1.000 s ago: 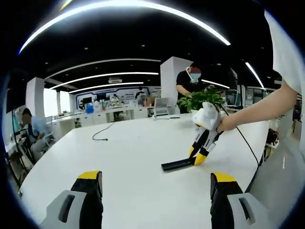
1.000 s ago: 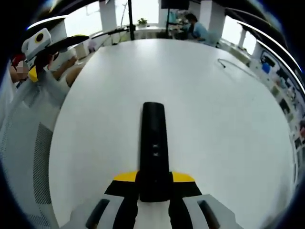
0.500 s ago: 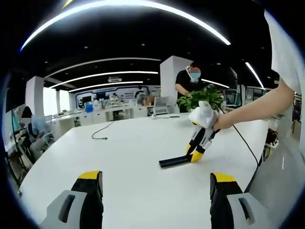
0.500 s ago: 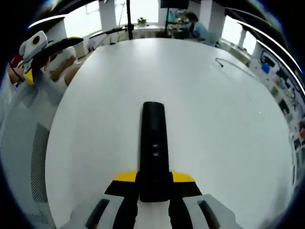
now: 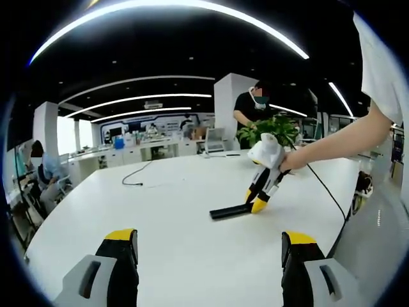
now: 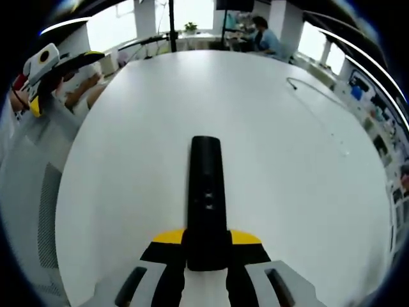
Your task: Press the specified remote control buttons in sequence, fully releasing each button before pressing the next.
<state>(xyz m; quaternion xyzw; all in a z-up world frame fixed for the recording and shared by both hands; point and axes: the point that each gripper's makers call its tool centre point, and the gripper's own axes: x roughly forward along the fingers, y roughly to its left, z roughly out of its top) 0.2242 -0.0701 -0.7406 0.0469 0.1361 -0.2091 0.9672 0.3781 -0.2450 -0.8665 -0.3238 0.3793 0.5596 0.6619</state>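
at the bottom of the right gripper view, the right tongs (image 6: 206,246) pinch the near end of a black remote control (image 6: 206,192), which runs straight ahead between the yellow-tipped jaws and lies over the white table (image 6: 287,160); small light marks show on its upper face about midway along. at the bottom of the left gripper view, the left tongs (image 5: 208,246) stand spread wide, with bare table between the two jaws and nothing held. farther across the table in that same view, the right tongs come in from the right on a person's bare arm (image 5: 339,144), tilted down, with the remote lying flat, its end caught at their tips. a thin dark cable (image 5: 137,176) lies on the table beyond. past the far edge stand a leafy green plant (image 5: 268,130) and a person in a black shirt (image 5: 249,109), with another person seated (image 5: 41,179) at the left.
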